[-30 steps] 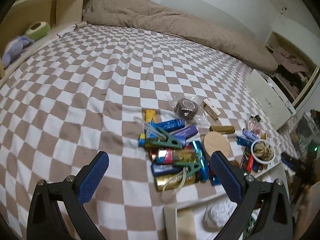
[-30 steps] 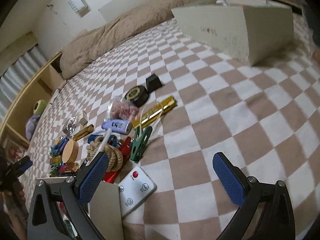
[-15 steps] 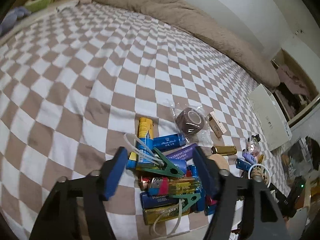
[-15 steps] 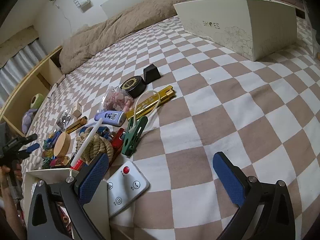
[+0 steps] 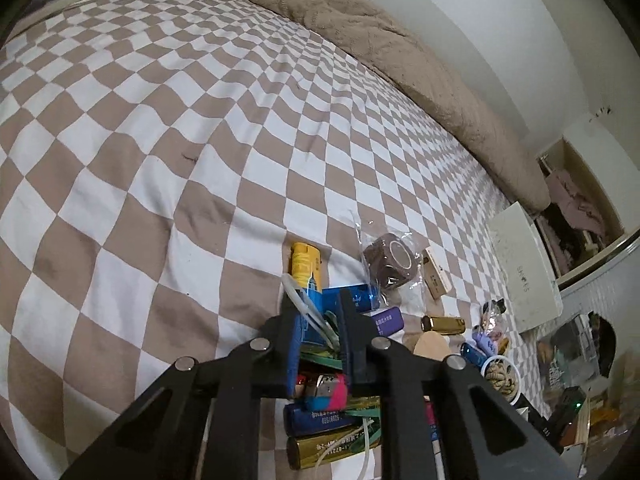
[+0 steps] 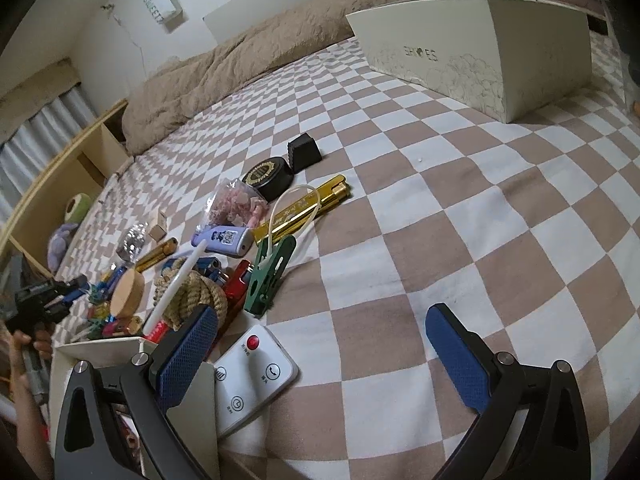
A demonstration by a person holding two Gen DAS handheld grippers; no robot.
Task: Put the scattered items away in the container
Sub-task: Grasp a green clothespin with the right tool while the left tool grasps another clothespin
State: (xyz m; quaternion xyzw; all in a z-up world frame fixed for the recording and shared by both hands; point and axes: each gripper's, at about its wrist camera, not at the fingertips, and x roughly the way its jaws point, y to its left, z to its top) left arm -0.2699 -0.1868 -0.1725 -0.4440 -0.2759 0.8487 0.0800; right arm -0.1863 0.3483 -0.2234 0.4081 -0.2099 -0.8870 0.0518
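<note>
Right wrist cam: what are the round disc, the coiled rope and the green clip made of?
Round disc: looks like unfinished pale wood, matte, with a faint grain on its flat face. Coiled rope: twisted natural fibre, jute or hemp by its tan, rough strands; cannot tell which. Green clip: moulded plastic, smooth with a slight sheen and a slot through one arm.

Left wrist view: low over bed (image 5: 168,152), angled down, close on item pile near bed's lower edge; faces along bed toward brown blanket (image 5: 392,64) at far edge. Right wrist view: slightly higher, angled down from same near edge, faces diagonally toward white shoebox (image 6: 488,48) at far right corner. Shared: pile, wooden disc (image 6: 128,292), shoebox, blanket, checkered cover.
</note>
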